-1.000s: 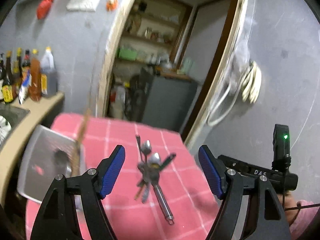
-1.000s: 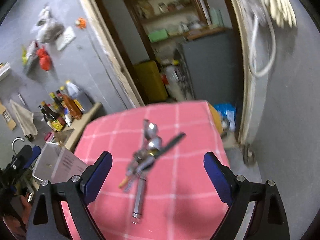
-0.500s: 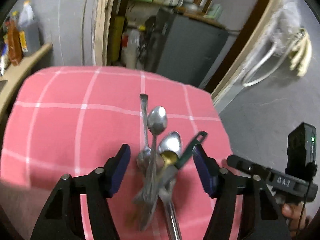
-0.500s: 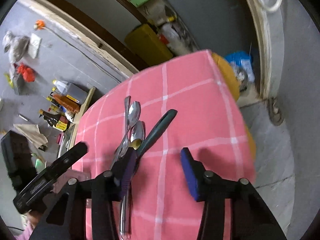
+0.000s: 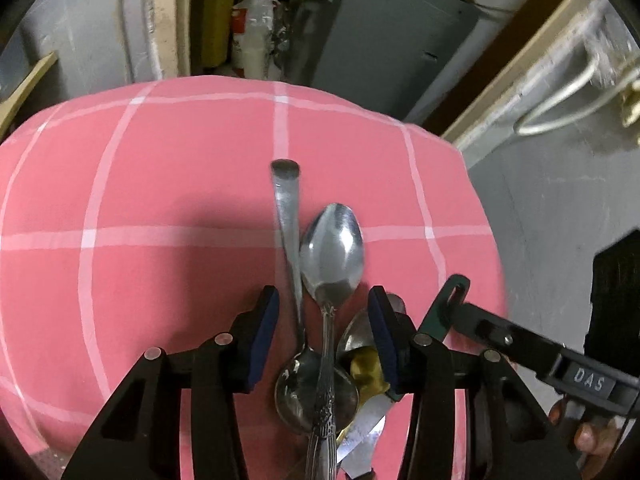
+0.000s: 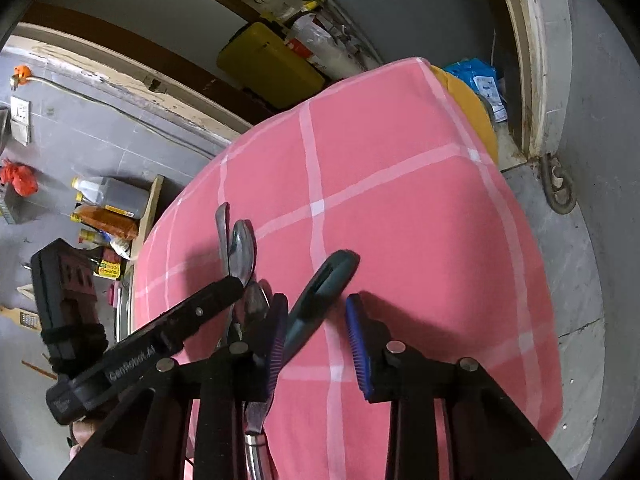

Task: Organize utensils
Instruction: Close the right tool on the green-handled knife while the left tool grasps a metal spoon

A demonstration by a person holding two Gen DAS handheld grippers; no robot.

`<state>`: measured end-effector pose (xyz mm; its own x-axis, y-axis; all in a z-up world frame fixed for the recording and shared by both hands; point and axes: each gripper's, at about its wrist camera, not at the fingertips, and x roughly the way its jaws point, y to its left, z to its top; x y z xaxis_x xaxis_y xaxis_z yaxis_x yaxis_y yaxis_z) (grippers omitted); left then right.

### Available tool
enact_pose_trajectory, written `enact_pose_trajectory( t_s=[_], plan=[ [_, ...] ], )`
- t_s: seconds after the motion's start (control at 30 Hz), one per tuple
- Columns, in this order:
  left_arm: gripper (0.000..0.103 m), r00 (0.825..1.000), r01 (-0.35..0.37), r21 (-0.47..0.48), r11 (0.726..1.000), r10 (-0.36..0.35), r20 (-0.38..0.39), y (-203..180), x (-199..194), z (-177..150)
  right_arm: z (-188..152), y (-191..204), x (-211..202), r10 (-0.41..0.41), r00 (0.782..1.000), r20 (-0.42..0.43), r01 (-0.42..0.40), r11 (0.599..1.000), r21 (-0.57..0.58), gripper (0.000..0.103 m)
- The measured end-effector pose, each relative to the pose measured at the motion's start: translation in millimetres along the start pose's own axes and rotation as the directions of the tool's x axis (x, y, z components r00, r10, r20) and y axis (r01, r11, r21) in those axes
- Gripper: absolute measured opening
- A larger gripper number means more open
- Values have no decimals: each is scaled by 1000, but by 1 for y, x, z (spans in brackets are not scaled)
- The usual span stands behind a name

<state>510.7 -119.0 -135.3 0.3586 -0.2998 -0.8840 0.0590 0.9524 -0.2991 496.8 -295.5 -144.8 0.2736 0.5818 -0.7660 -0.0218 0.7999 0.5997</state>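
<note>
Pink cloth (image 5: 168,184) with a pale check covers the table, and behind it a doorway opens onto a grey cabinet (image 5: 384,32) and a yellow container (image 6: 268,64); off to one side, bottles (image 6: 108,208) stand on a wooden ledge.

All the utensils lie in one crossed heap near the front of the cloth. From the left wrist view I can pick out a plain spoon (image 5: 332,252) with its bowl pointing away, a long flat metal handle (image 5: 288,216) beside it whose round bowl lies under the other's ornate stem, a small gold-coloured piece (image 5: 366,364), and a knife blade (image 5: 364,428) at the near end. A dark green handle (image 6: 324,292) sticks out of the heap at an angle toward the right.

The left gripper (image 5: 324,344) hangs low over the heap, its jaws partly drawn in after just closing, with the two spoon stems between the blue pads (image 5: 264,336). The left pad shows cloth between it and the nearest stem, so nothing is pinched there. The right pad sits over the gold piece, and I cannot quite tell if it touches.

The right gripper (image 6: 316,344) has also just been narrowing. The green handle lies between its jaws, close against the left pad, perhaps touching, while clear cloth shows before the right pad (image 6: 358,348). Each tool shows at the edge of the other's view, and fingers (image 5: 588,436) are visible on the right one's grip.
</note>
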Motion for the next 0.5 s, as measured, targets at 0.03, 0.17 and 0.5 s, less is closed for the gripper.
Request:
enact_pose_trajectory(
  t_s=[0.03, 0.17, 0.5],
  plan=[
    [37, 1000, -8, 11, 1000, 8, -1, -2, 0, -1, 1, 0, 2, 0, 1000, -4, 0, 1000, 0, 28],
    [20, 1000, 0, 13, 1000, 1, -22, 1, 1, -8, 6, 1, 12, 18, 1000, -16, -17, 1000, 13, 21],
    [8, 993, 41, -34, 999, -44, -110, 10, -1, -13, 18, 4, 26, 45, 998, -32, -43, 998, 43, 17]
  ],
)
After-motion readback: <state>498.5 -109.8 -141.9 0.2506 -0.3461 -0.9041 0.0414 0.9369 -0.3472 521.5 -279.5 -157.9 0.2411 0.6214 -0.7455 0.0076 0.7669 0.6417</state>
